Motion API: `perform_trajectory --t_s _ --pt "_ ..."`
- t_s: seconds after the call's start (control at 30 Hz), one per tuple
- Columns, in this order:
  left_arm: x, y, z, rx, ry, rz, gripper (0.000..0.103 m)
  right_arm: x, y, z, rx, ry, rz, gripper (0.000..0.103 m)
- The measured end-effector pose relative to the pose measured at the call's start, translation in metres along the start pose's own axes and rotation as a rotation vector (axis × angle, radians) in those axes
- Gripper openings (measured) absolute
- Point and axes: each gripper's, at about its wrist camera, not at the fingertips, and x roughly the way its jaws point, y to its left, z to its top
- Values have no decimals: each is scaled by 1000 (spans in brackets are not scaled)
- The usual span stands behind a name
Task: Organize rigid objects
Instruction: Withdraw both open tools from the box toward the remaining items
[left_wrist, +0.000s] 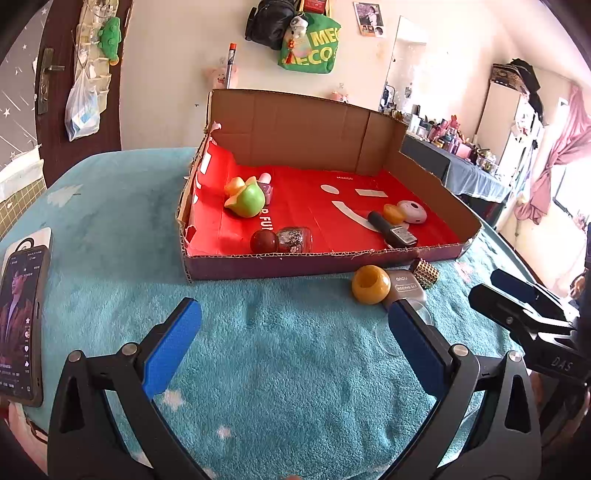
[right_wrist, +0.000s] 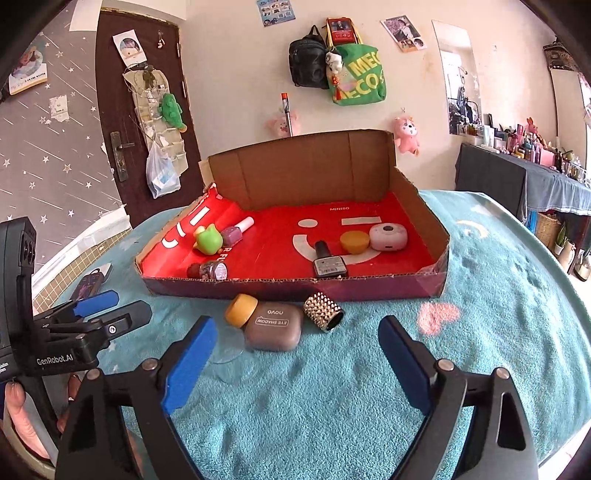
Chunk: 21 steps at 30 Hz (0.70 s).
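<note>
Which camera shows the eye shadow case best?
The right wrist view: the eye shadow case lies unobstructed, lid lettering readable. In the left wrist view a yellow cap and the left gripper's finger partly cover it.

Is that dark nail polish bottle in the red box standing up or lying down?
Lying down. The dark nail polish bottle rests on its side on the red floor of the cardboard box, its black cap pointing toward the back wall.

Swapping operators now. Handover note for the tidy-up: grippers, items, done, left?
Left gripper: open, empty, over the blanket.
Right gripper: open, empty, facing the loose items.
In the cardboard box: green toy, nail polish bottles, white case, small jars.
Still on the blanket by the box's front wall: yellow jar, eyeshadow case, studded cylinder.
Left: box those three.
</note>
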Motion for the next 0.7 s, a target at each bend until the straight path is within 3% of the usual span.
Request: perform_trajectory --t_s 0.37,0.7 --pt "1 -14 -7 48 8 -46 103 11 -6 -6 30 54 1 75" --pt "17 -43 -17 99 80 -159 102 26 -21 -3 50 98 -28 70"
